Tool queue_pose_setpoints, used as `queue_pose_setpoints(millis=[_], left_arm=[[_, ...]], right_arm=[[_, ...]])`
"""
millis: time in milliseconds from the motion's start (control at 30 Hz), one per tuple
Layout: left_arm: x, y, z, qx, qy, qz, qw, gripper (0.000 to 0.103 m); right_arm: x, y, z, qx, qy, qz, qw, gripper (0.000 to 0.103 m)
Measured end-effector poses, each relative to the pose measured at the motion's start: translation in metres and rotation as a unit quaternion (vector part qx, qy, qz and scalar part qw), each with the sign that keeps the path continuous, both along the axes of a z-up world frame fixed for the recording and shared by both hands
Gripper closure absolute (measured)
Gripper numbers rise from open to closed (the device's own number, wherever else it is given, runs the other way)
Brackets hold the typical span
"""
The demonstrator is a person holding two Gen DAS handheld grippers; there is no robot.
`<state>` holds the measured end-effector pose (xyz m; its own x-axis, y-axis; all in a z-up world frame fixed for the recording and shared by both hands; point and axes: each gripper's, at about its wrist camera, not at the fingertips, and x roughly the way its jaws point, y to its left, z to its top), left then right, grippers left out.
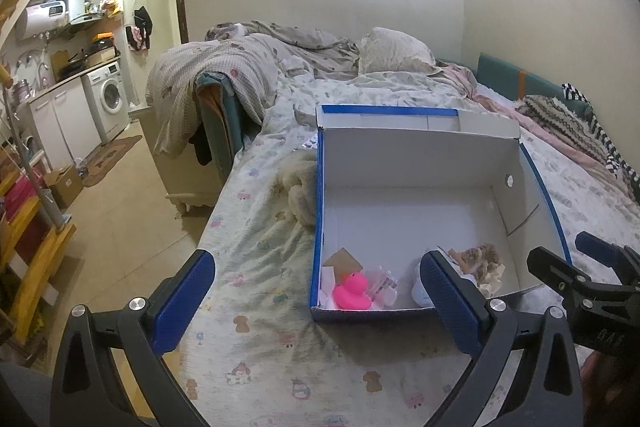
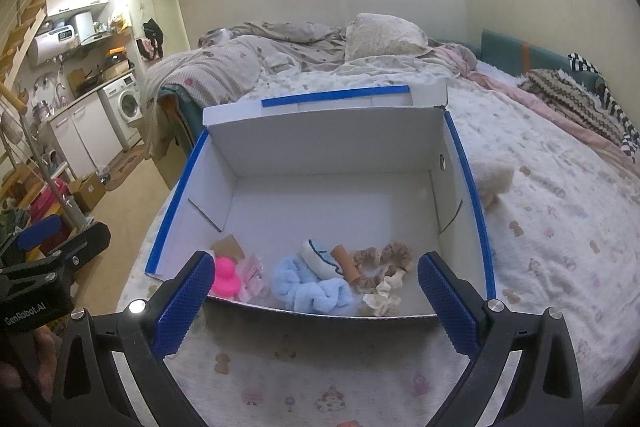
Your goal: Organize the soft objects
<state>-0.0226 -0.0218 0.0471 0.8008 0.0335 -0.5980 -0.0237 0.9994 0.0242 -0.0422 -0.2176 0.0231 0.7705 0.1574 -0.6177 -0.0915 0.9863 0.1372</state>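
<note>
Both grippers are held low over the bed's near edge, side by side. The left gripper (image 1: 318, 297) and the right gripper (image 2: 316, 293) are each spread wide, with nothing gripped. Beyond them, a pink duck (image 2: 225, 277), a blue scrunchie (image 2: 312, 289) and beige scrunchies (image 2: 384, 271) are seen against the near wall of the white box (image 2: 332, 151). Only the right view shows the scrunchies in full; in the left view the blue one is largely hidden behind a finger. A fluffy cream item (image 1: 298, 189) lies just beside the box, outside it.
</note>
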Motion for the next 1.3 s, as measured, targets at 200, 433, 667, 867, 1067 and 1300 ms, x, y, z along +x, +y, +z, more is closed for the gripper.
queue_pose_setpoints(millis=[200, 433, 667, 867, 1067, 1300], left_arm=[[0.0003, -0.0003, -0.0001, 0.0, 0.0, 0.0, 1.0, 0.001], [0.0003, -0.0005, -0.0005, 0.002, -0.001, -0.001, 1.0, 0.001], [0.0001, -0.0005, -0.0009, 0.002, -0.001, -0.001, 1.0, 0.001], [0.0002, -0.0004, -0.0016, 0.001, 0.0, -0.002, 1.0, 0.001], [-0.0005, -0.0026, -0.0063, 0.004, 0.002, -0.005, 1.0, 0.001], [-0.0009, -0.0035, -0.0075, 0.003, 0.003, -0.005, 1.0, 0.001]], right_arm=[[-0.0019, -0.0021, 0.0005, 0.0, 0.0, -0.004, 1.0, 0.0], [-0.0019, -0.0034, 0.0012, 0.001, 0.0, -0.007, 1.0, 0.0], [-0.0011, -0.004, 0.0018, 0.002, 0.0, -0.008, 1.0, 0.0], [-0.0014, -0.0041, 0.0018, 0.003, 0.0, -0.008, 1.0, 0.0], [-0.0011, -0.0037, 0.0018, 0.002, -0.001, -0.008, 1.0, 0.0], [-0.0011, -0.0036, 0.002, 0.003, -0.001, -0.008, 1.0, 0.0]])
